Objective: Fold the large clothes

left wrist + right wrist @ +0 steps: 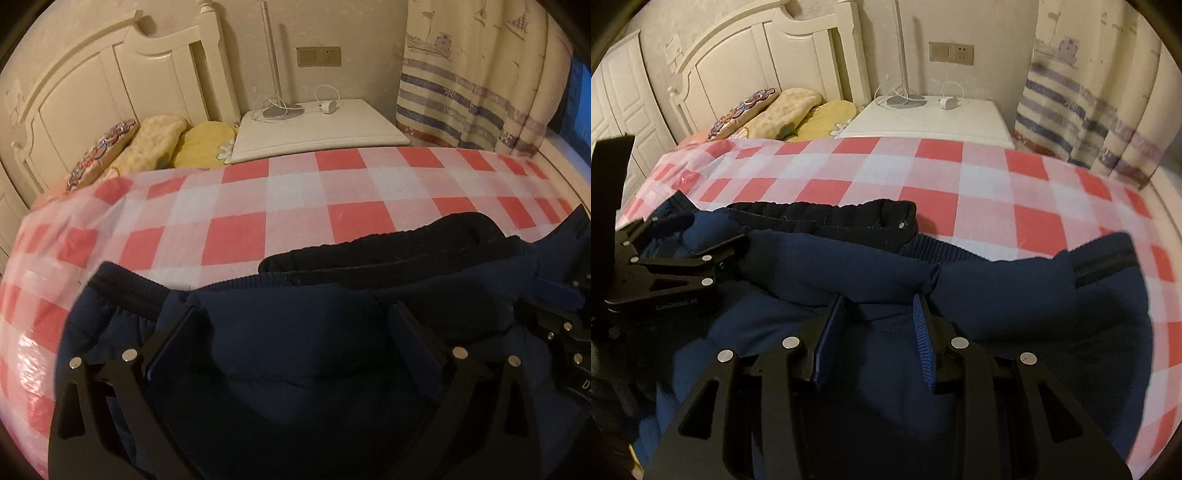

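A dark navy padded jacket [295,332] lies bunched on a red-and-white checked bed cover [295,192]; it also shows in the right wrist view [997,295]. Its black ribbed collar [827,218] lies at the far edge. My left gripper [295,317] is wide open, low over the jacket, its fingers either side of a padded fold. My right gripper [879,310] is open with a narrower gap, low over the jacket near its ribbed hem. The left gripper also shows at the left of the right wrist view [701,243], and the right gripper's edge shows at the right of the left wrist view.
A white nightstand [317,133] with a lamp base [280,110] and a charger stands beyond the bed. Pillows [155,144] lie against the white headboard [92,81] at far left. A striped curtain [480,81] hangs at far right.
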`<state>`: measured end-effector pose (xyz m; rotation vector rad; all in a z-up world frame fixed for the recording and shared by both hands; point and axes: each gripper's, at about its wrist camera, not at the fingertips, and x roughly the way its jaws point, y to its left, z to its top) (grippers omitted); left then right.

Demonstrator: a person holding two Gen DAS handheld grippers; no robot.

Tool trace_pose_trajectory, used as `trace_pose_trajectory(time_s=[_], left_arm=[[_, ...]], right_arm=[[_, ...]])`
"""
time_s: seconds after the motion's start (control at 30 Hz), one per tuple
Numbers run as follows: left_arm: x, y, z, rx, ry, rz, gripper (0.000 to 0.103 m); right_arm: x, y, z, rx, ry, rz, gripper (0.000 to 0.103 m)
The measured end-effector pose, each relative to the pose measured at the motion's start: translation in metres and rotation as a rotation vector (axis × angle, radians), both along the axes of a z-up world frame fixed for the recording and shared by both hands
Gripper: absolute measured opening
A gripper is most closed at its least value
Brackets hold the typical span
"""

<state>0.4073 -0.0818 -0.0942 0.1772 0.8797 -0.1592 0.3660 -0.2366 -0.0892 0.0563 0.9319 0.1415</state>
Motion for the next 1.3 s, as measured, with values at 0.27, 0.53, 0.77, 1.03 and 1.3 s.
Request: trace_pose_trajectory(time_s=[0.27,0.53,0.77,1.03,1.3], left_arm=[[0.001,0.000,-0.005,-0.019,-0.006,0.004,0.101],[0.001,0.004,-0.005,-0.039,-0.013,0.011,0.101],[0.001,0.007,-0.005,-0.058,-0.007,0.017,0.101],[0.002,0.015,0.005,-0.080,0.010,0.030,0.101],[0.004,0.115,0.008,-0.289,0.053,0.206,0.099]], right_arm=[[0.000,-0.001,-0.002,0.028,-0.010,-0.004,0.028],[0.003,0.002,0.001,-0.007,0.023,0.004,0.028],[-0.023,-0.061,0.034,-0.005,-0.083,-0.227,0.028],[-0.019,-0.103,-0.010,0.185,-0.017,-0.228,0.028],[-0.021,-0.106,-0.010,0.205,-0.030,-0.226,0.028]])
